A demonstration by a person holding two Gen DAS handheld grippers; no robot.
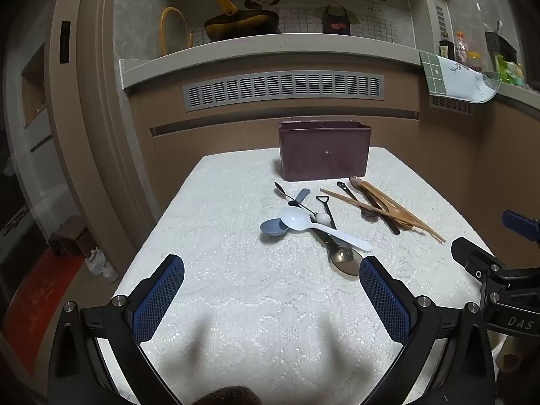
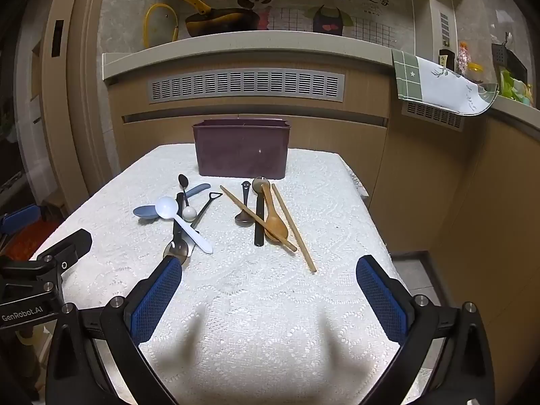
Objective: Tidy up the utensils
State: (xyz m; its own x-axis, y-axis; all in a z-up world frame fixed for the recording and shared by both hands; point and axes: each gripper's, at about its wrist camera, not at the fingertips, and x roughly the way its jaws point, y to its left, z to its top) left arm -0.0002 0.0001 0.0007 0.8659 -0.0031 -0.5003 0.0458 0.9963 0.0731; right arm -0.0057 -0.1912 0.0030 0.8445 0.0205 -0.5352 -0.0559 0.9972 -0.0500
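Left gripper, jaws wide apart, above a white tablecloth; scattered utensils include a white spoon, wooden chopsticks, before a maroon bin.

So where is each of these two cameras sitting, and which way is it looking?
Left wrist view: sits on the left gripper, angled down over the white tablecloth toward the brown utensil box; its open blue fingers show, the right gripper at the edge.
Right wrist view: sits on the right gripper, same direction; its open fingers show, the left gripper beside it.
Both share the box, white spoon and chopsticks.
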